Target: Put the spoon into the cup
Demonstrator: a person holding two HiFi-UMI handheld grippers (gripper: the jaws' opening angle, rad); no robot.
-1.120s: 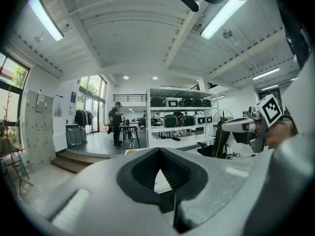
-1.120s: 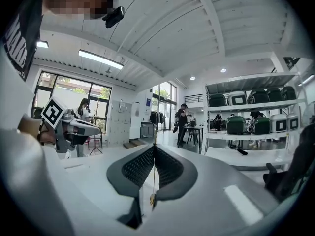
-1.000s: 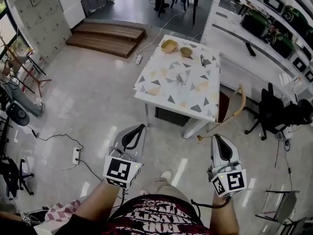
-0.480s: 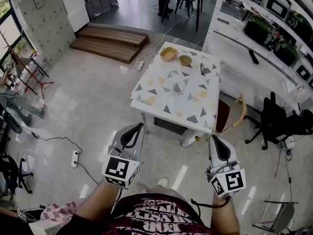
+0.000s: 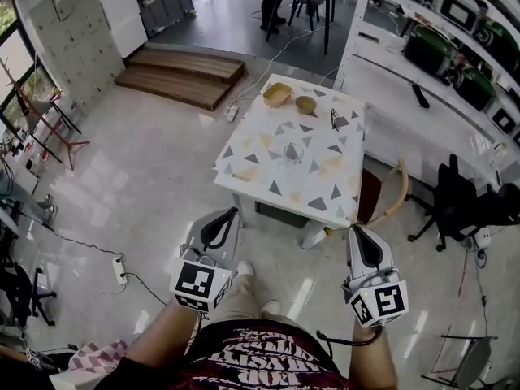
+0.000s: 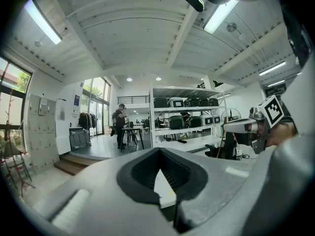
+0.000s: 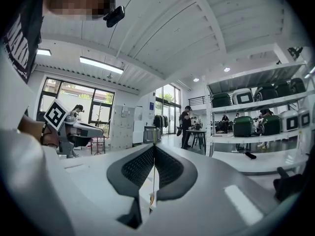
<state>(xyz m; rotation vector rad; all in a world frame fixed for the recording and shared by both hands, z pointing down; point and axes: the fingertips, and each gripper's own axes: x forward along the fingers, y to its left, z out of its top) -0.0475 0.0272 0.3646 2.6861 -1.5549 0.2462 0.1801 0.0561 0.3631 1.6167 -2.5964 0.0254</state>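
Task not begun. You stand well short of table (image 5: pixel 262 167). Cup (image 5: pixel 293 151) sits near its middle, nothing seen in it. Spoon not confirmed: small dark item (image 5: pixel 335 119) by far edge may be it, too small to tell. Your left gripper (image 5: pixel 234 212) and right gripper (image 5: pixel 358 228) both closed tip to tip, holding nothing. Outstanding: approach, lift spoon, place in cup

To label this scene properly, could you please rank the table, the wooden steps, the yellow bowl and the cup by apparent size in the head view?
1. table
2. wooden steps, farther off, so true size is unsure
3. yellow bowl
4. cup, only slightly smaller than the bowl
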